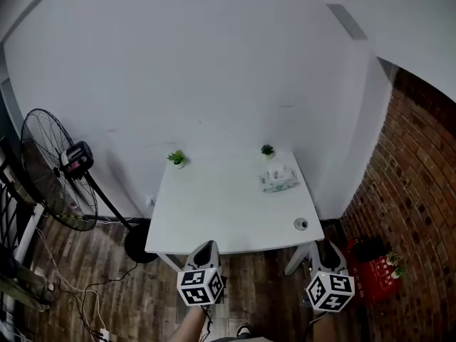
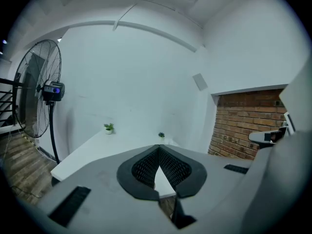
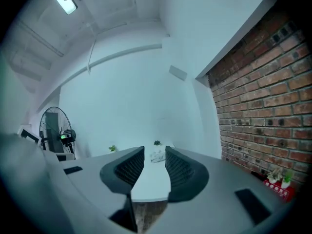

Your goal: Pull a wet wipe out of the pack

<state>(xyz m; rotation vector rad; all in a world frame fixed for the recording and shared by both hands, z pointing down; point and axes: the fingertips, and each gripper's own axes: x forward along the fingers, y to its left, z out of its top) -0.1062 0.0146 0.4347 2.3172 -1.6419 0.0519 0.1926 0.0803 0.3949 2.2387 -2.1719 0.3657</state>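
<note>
The wet wipe pack [image 1: 278, 179], pale green and white with a wipe sticking up from its top, lies on the right part of the white table [image 1: 214, 212]. In the right gripper view the pack [image 3: 157, 156] shows far off, framed by the two jaws. Both grippers hang in front of the table's near edge, well short of the pack. My left gripper [image 1: 206, 248] is shut, its tips touching [image 2: 159, 147], with nothing in it. My right gripper [image 1: 325, 254] stands open and empty [image 3: 155, 150]. The left gripper view does not show the pack.
Two small potted plants [image 1: 177, 158] [image 1: 267, 150] stand at the table's back edge. A small round object [image 1: 301, 224] lies near the front right corner. A standing fan [image 1: 57, 169] is at the left, a brick wall [image 1: 417, 191] and a red crate [image 1: 370, 269] at the right.
</note>
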